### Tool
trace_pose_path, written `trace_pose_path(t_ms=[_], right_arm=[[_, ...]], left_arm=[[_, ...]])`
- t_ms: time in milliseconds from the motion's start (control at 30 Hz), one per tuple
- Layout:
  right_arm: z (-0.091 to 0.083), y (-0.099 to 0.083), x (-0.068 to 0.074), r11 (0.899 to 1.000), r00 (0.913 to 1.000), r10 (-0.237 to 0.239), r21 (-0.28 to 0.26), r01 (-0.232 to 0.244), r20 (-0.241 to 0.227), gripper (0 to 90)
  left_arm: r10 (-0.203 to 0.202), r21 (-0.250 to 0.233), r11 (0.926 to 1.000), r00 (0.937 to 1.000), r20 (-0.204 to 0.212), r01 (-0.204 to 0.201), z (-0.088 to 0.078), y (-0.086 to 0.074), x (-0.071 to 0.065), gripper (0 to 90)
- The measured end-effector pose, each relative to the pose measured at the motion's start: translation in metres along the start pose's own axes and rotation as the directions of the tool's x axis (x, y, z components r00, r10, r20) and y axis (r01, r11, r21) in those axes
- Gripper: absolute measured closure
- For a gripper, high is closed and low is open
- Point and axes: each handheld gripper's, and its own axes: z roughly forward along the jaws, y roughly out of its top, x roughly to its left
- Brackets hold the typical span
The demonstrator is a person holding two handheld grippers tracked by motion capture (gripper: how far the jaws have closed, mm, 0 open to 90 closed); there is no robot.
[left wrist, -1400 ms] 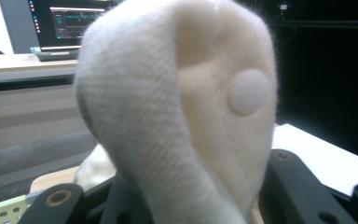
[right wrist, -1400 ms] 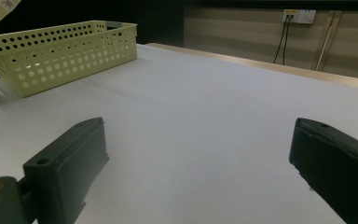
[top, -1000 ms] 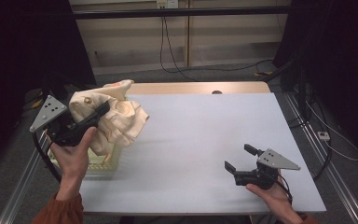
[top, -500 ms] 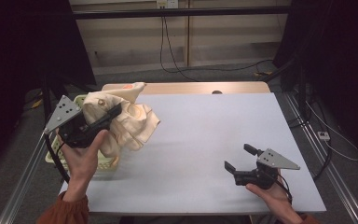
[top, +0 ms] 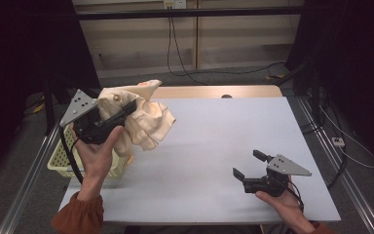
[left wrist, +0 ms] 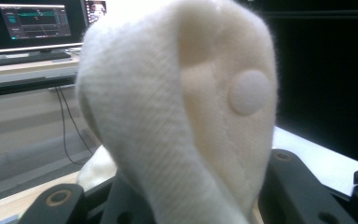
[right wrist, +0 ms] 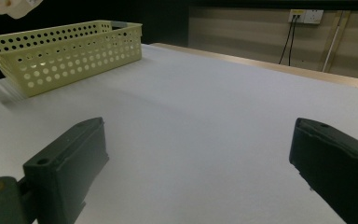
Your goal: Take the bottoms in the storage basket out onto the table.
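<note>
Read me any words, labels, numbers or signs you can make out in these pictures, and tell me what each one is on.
No text can be read anywhere.
Monitor behind the cream garment: lit panels and lines of text, too small and blurred to read.
Garment, yellow basket, table, wall socket: no lettering to be seen.
Grey plates on the left tool and right tool: holes, no markings.

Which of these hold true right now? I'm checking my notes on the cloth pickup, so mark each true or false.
1. The left gripper holds the cream cloth up off the table. True.
2. The right gripper holds a corner of the cloth. False: its jaws stand open with nothing between them.
3. A yellow basket sits at the table's left edge. True.
4. The cloth lies flat on the table. False: it hangs bunched from the left gripper.
</note>
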Motion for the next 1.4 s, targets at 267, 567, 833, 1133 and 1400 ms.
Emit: trace_pose_path(t_ms=[267, 567, 833, 1133, 1400], right_arm=[[0.0, 0.0, 0.001, 1.0, 1.0, -0.003, -0.001, 0.003, -0.009, 3.9], [0.0, 0.0, 0.002, 1.0, 0.9998, -0.009, 0.004, 0.009, -0.02, 4.2], [0.0, -0.001, 0.002, 1.0, 0.9998, -0.011, 0.007, 0.011, -0.016, 4.2], [0.0, -0.001, 0.003, 1.0, 0.9998, -0.011, 0.01, 0.011, -0.014, 4.2], [0.0, -0.001, 0.002, 1.0, 0.9999, -0.009, 0.012, 0.009, -0.011, 4.2]], left_arm=[[0.007, 0.008, 0.9999, 0.9995, 0.032, -0.008, 0.015, 0.003, -0.008, 67.2], [0.002, 0.016, 0.9999, 0.9974, 0.072, -0.003, 0.032, 0.003, -0.02, 67.2], [-0.001, 0.021, 0.9998, 0.9958, 0.091, -0.001, 0.049, 0.004, -0.024, 67.2], [-0.016, 0.042, 0.999, 0.9932, 0.115, 0.011, 0.057, 0.0, -0.028, 67.2], [-0.021, 0.045, 0.9989, 0.9895, 0.143, 0.014, 0.068, 0.001, -0.037, 67.3]])
